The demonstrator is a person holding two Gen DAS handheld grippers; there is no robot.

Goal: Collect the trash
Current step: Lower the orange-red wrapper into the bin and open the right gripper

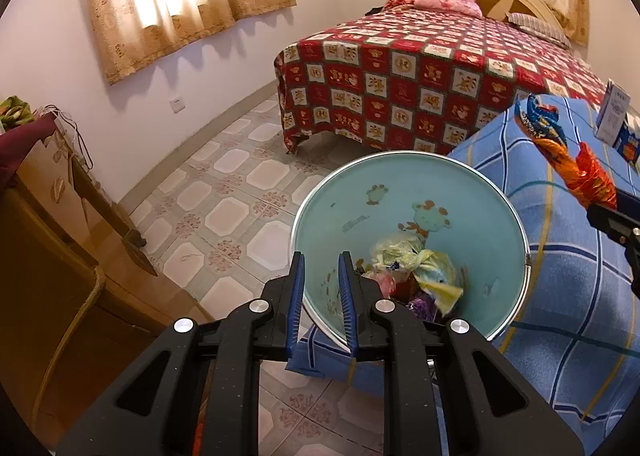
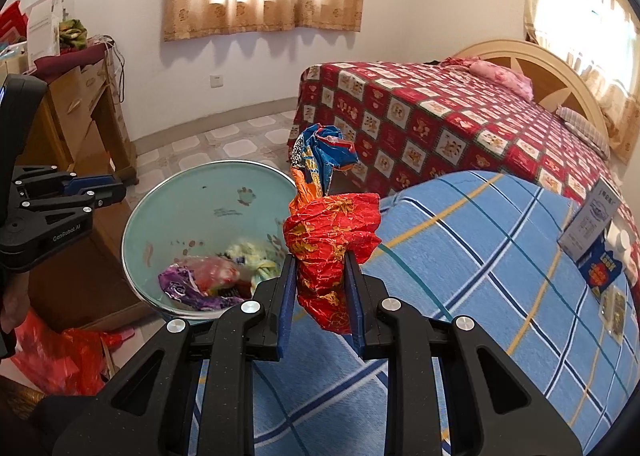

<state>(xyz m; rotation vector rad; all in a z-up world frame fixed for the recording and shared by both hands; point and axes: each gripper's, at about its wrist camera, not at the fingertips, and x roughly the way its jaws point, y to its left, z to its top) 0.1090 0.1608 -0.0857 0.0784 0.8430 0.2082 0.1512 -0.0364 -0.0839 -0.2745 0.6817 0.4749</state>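
A pale green trash bin (image 1: 400, 183) holds several crumpled wrappers (image 1: 416, 272). My left gripper (image 1: 322, 262) is shut on the bin's near rim, one finger inside and one outside, holding it tilted at the edge of the blue checked table (image 1: 560, 296). My right gripper (image 2: 320, 260) is shut on a crumpled red, orange and blue snack wrapper (image 2: 332, 232), held above the table just right of the bin (image 2: 192, 207). The wrapper also shows at the right in the left wrist view (image 1: 568, 151).
A bed with a red patterned cover (image 1: 420, 83) stands behind. Small boxes (image 2: 596, 248) sit on the table's right side. A wooden cabinet (image 1: 60, 256) is at the left, with a red plastic bag (image 2: 60, 352) on the tiled floor (image 1: 224, 191).
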